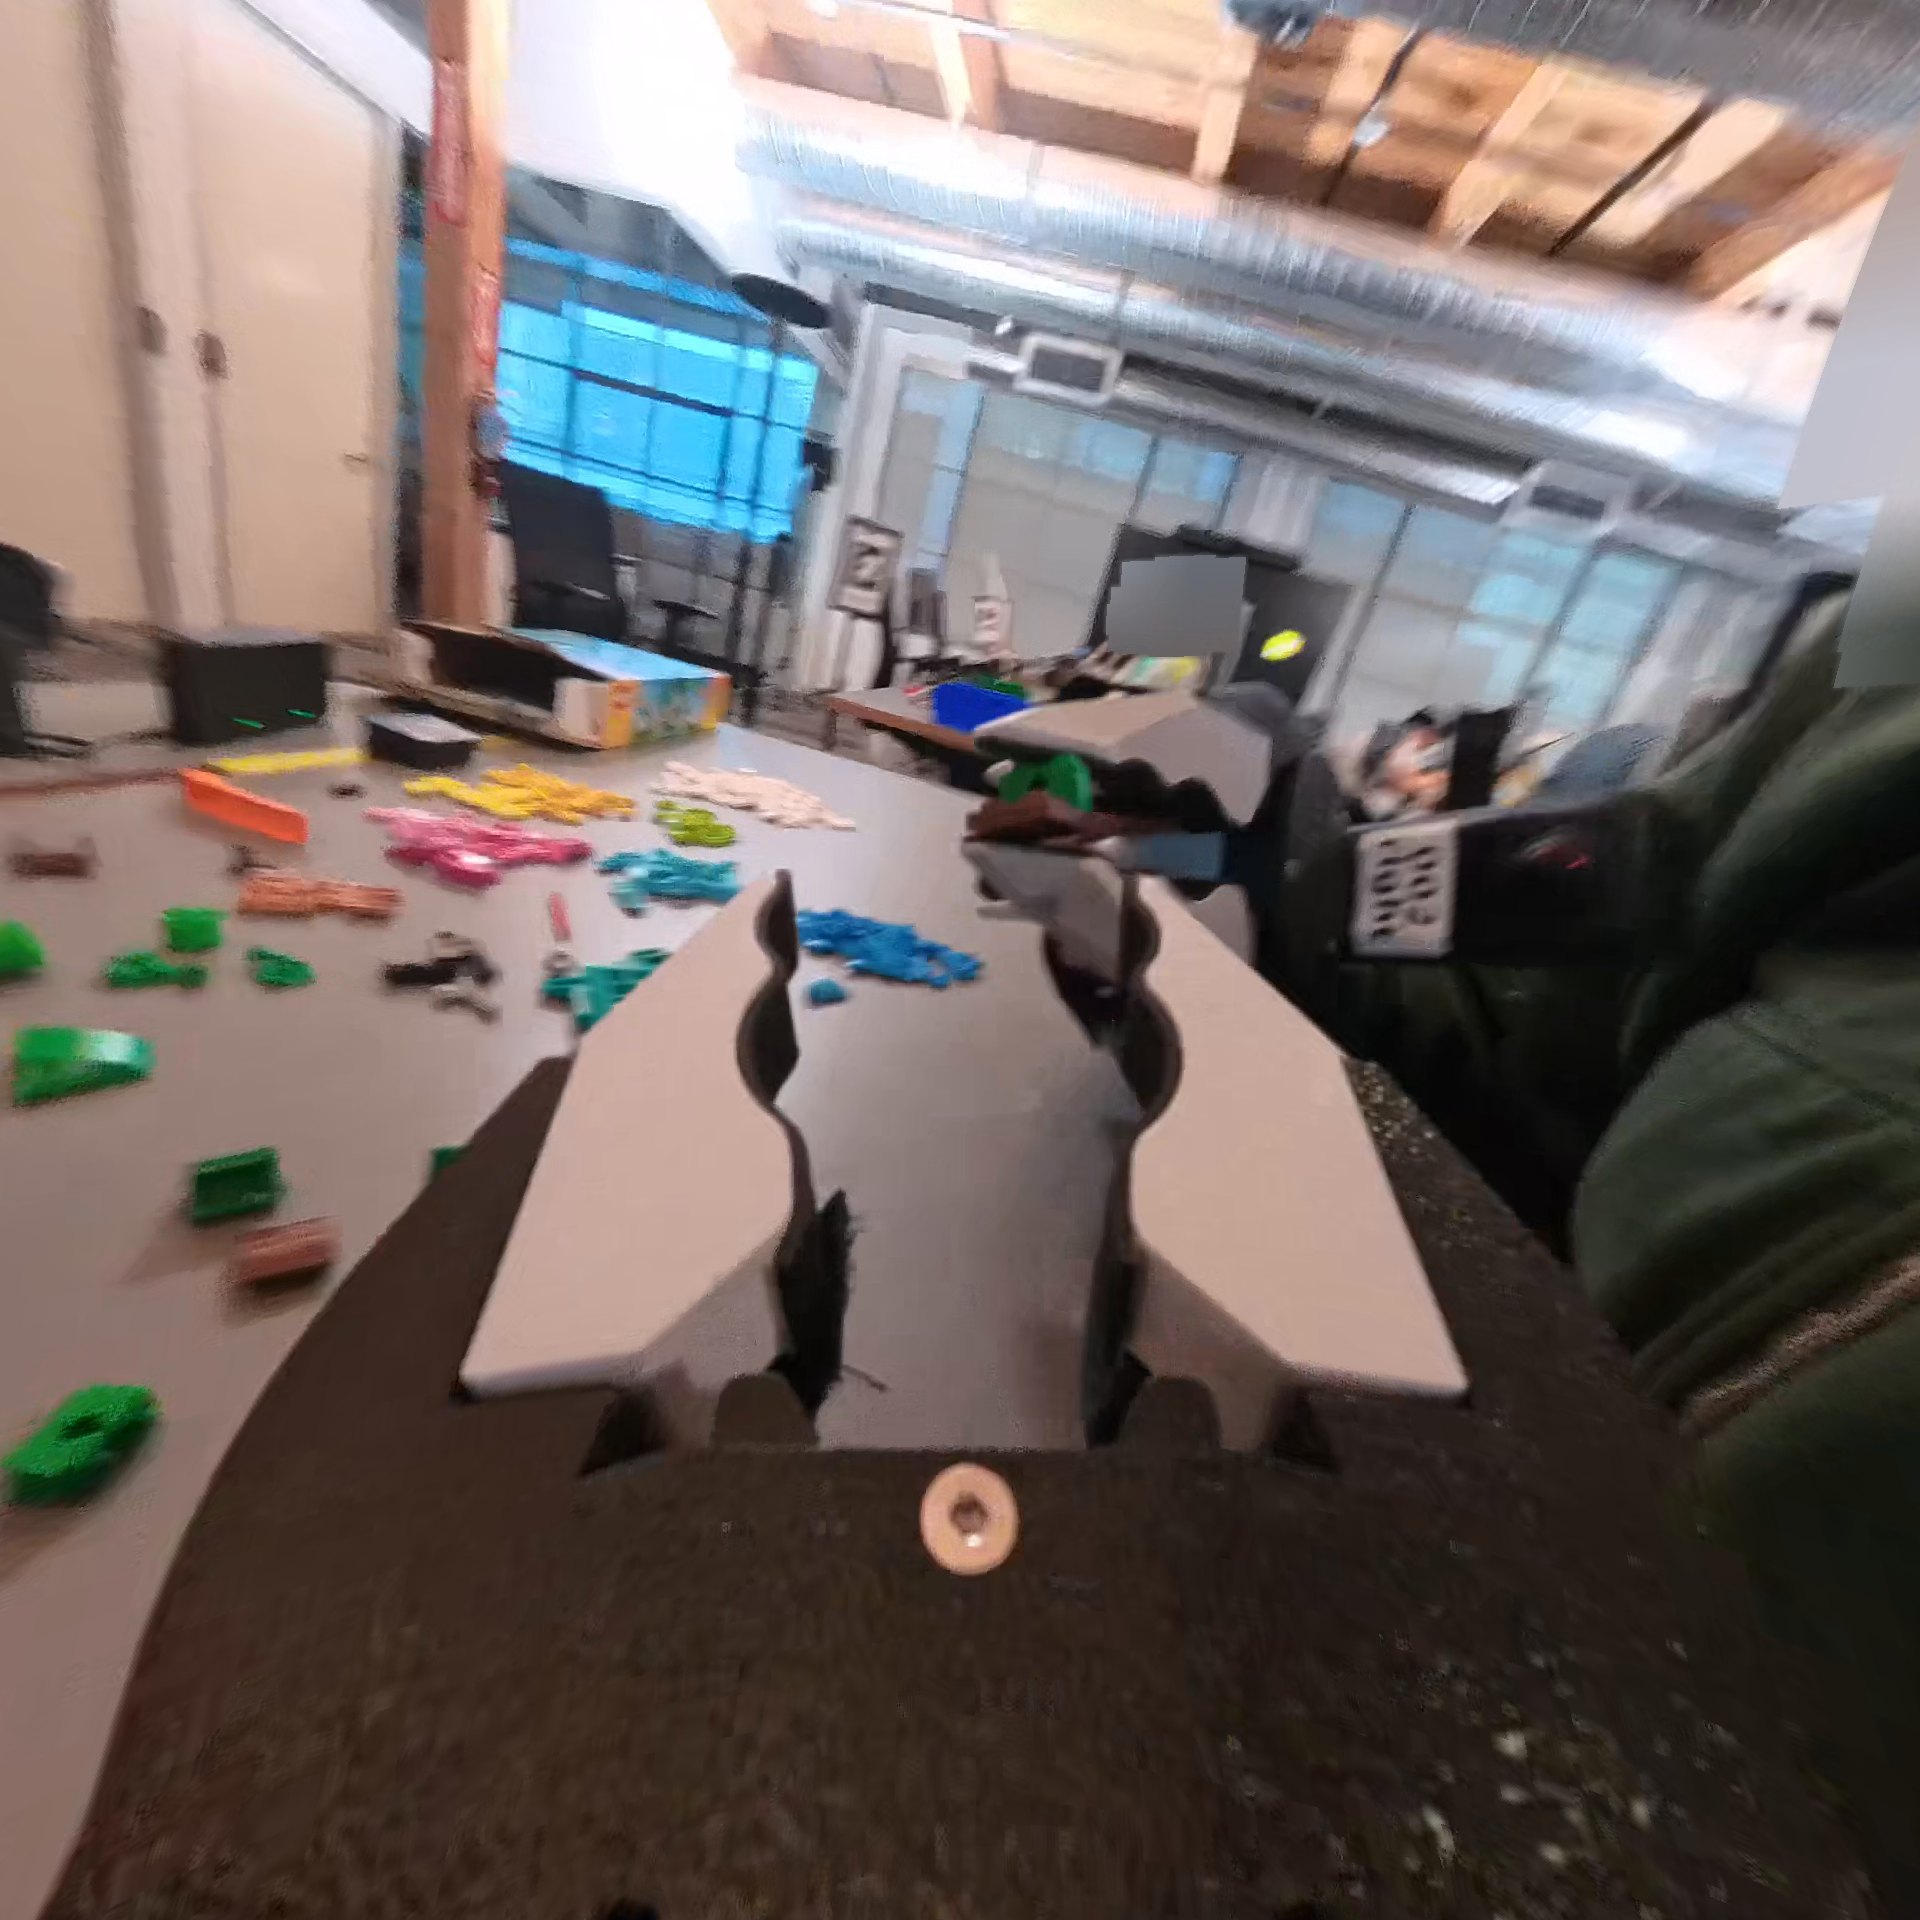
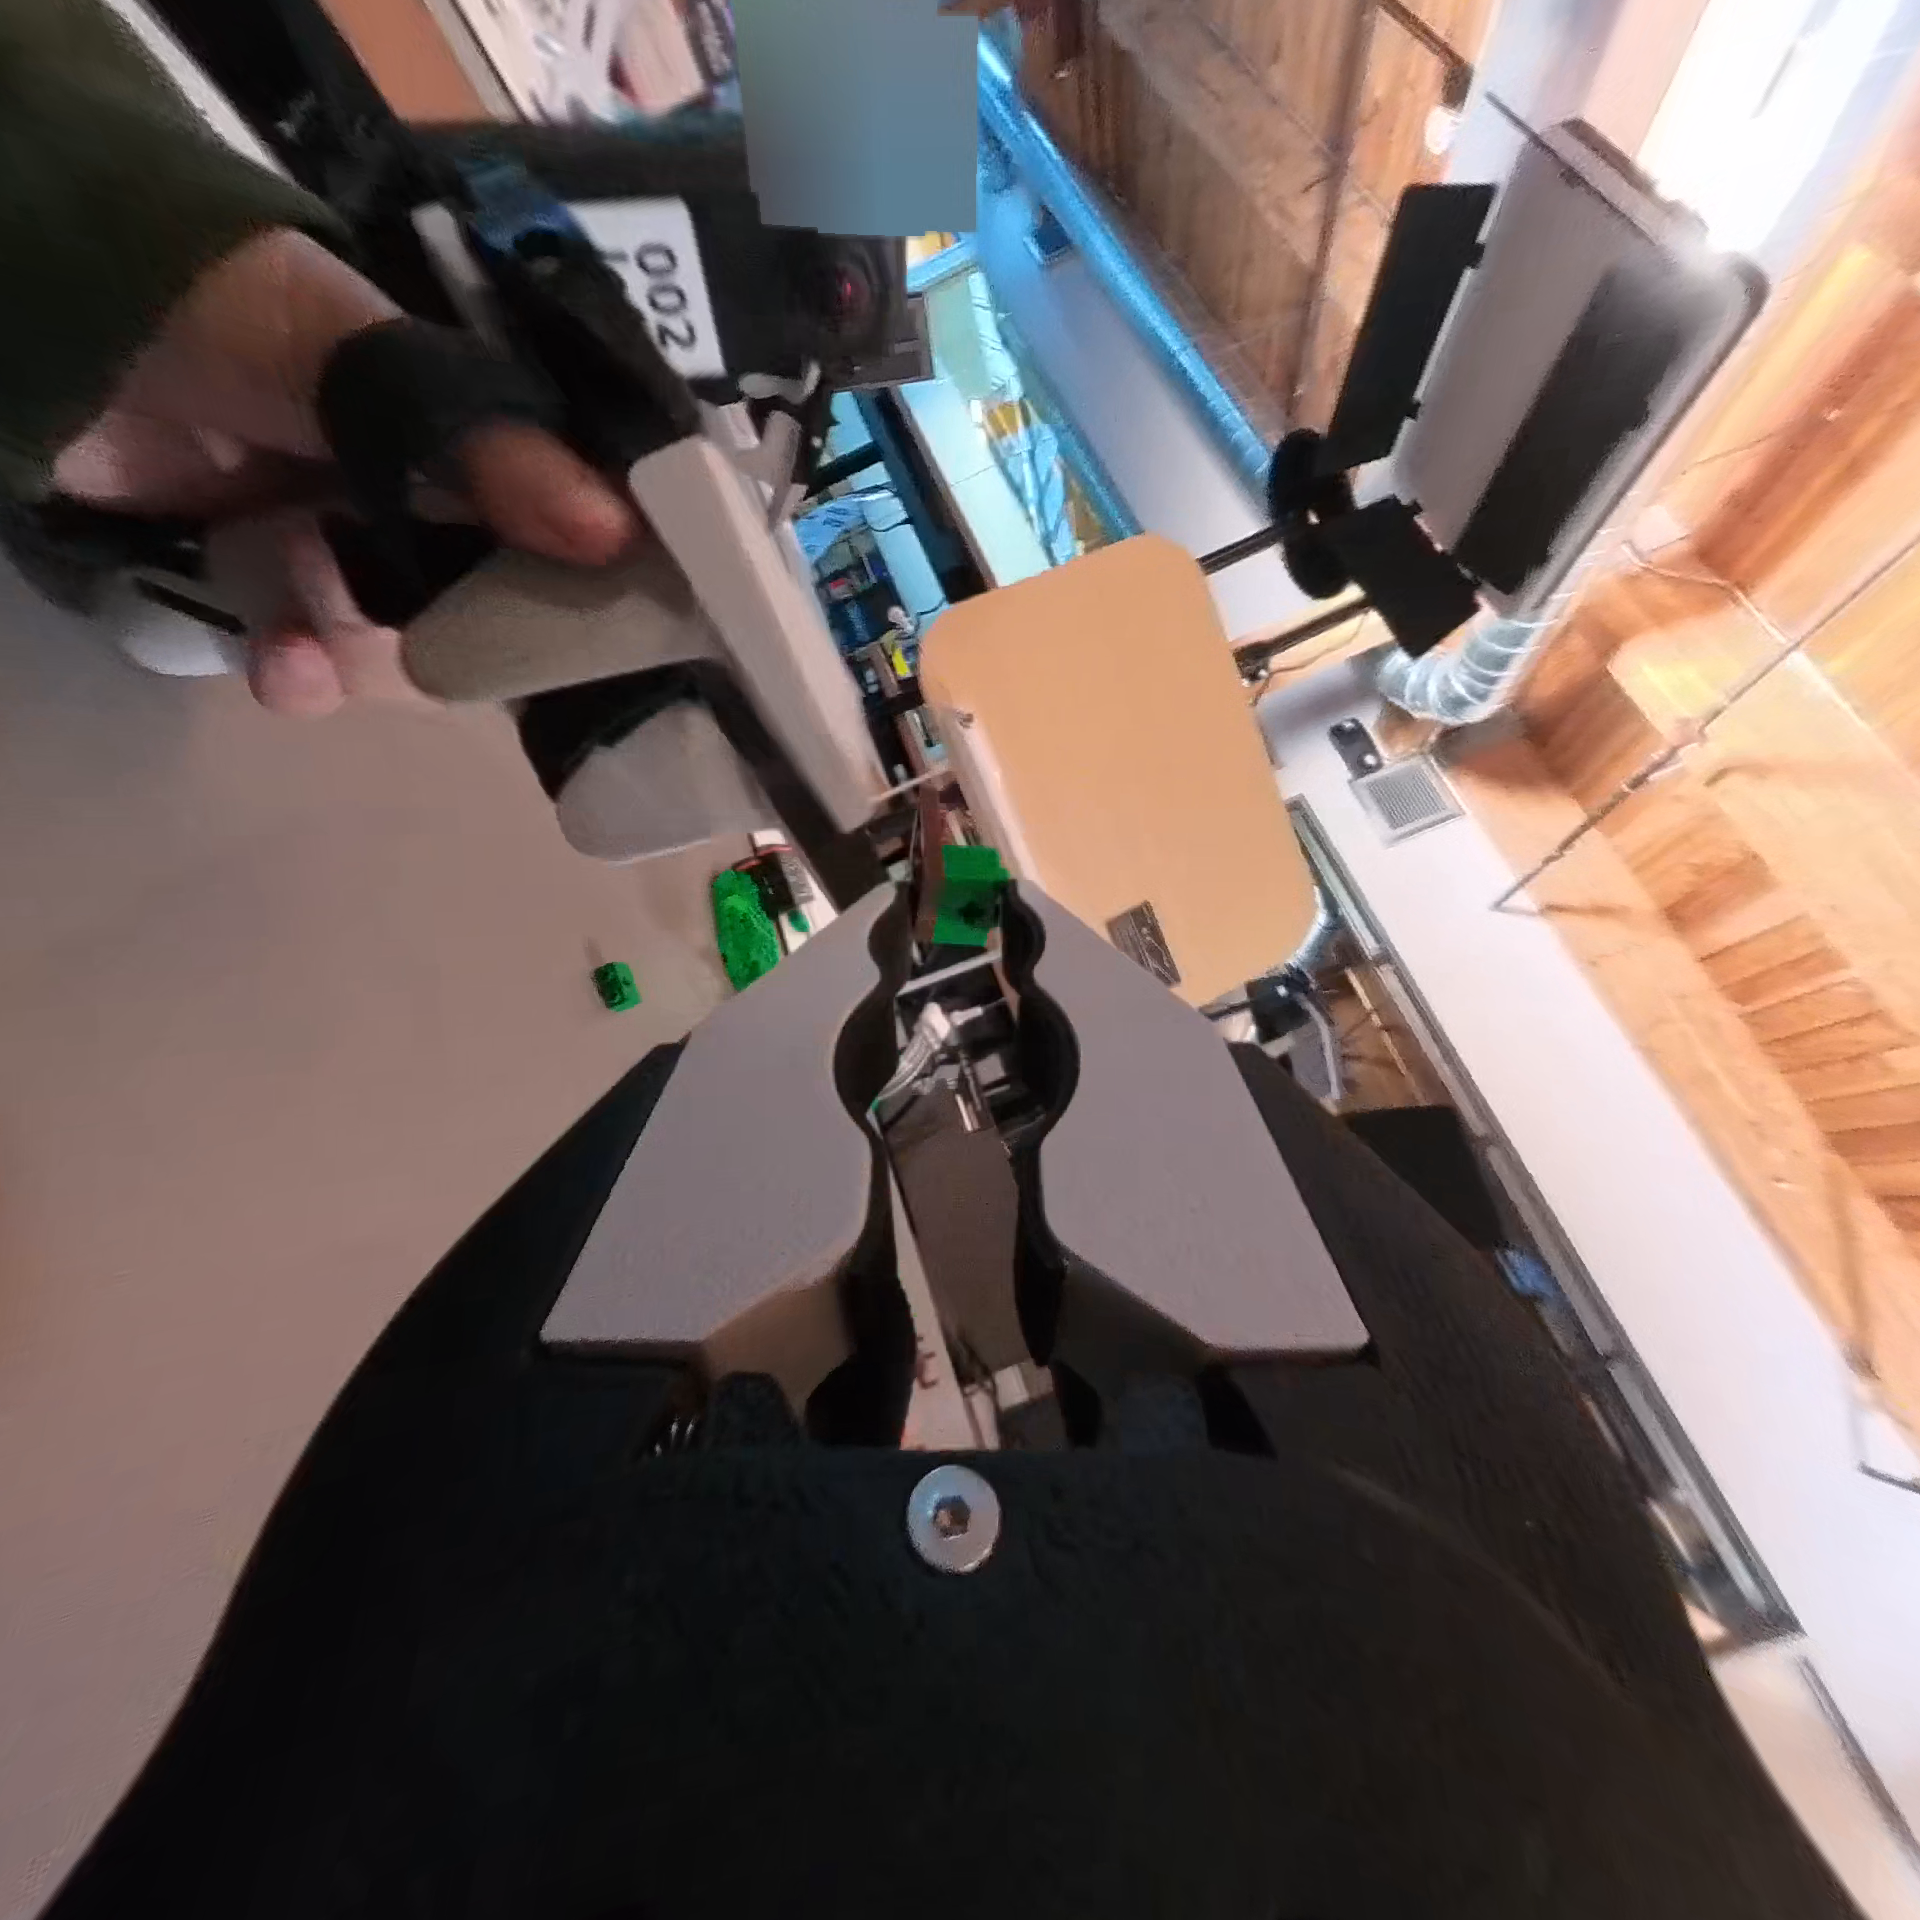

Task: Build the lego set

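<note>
My left gripper (image 1: 951, 906) is open and empty, held above the grey table (image 1: 935, 1122). Just beyond its right finger, my right gripper (image 1: 987, 805) is turned on its side and shut on a small assembly: a brown plate (image 1: 1039, 828) with a green brick (image 1: 1047, 777) on it. In the right wrist view the right gripper (image 2: 958, 920) pinches that brown plate (image 2: 928, 883) and green brick (image 2: 968, 902) at its tips. The left gripper (image 2: 727, 665), held by a gloved hand (image 2: 343, 488), is at the upper left there, close to the assembly.
Loose bricks lie sorted by colour on the table: yellow (image 1: 530, 795), pink (image 1: 468, 847), white (image 1: 748, 795), teal (image 1: 670, 878), blue (image 1: 883, 945), green (image 1: 73, 1060), an orange piece (image 1: 244, 805). The set's box (image 1: 582, 686) and a black box (image 1: 244, 686) stand at the back. A person's green sleeve (image 1: 1766, 1039) is at the right. Left and right tips are no more than a few centimetres apart.
</note>
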{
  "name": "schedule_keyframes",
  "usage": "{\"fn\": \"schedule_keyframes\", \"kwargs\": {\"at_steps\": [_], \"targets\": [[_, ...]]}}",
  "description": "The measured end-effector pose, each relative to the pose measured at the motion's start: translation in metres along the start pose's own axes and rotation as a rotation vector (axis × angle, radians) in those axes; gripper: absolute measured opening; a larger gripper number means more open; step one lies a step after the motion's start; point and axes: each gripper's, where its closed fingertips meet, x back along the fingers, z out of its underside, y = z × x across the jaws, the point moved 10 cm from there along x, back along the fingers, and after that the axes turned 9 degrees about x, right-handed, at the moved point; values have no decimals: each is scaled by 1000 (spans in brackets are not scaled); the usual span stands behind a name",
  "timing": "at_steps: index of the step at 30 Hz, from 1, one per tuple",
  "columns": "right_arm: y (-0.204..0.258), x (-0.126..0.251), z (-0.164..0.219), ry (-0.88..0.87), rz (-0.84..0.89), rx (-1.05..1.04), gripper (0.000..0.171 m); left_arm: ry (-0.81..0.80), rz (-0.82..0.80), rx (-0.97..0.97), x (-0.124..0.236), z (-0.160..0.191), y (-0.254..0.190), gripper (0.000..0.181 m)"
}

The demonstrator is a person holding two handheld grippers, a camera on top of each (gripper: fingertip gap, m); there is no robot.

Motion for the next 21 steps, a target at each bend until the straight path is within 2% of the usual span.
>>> {"fn": "schedule_keyframes", "kwargs": {"at_steps": [2, 5, 10, 13, 14, 18, 21], "targets": [[1, -3, -2, -12, 8, 33, 15, -51, 100, 90, 0, -2, 0, 53], [5, -5, -5, -25, 22, 77, 15, -84, 144, 84, 3, -3, -2, 19], [5, -6, -5, -32, 42, 81, 14, -82, 166, 110, 4, -4, -2, 14], [6, -5, -4, -54, 11, 45, 14, -45, 140, 43, 6, -6, -5, 14], [6, -4, -3, -73, -23, 21, 16, -16, 119, 14, 7, -7, -6, 14], [5, -1, -3, -194, -290, -190, 46, 153, -20, -131, 13, -11, -15, 14], [3, -10, 2, -154, -556, -418, 40, 377, -164, -317, 18, -11, -24, 14]]}}
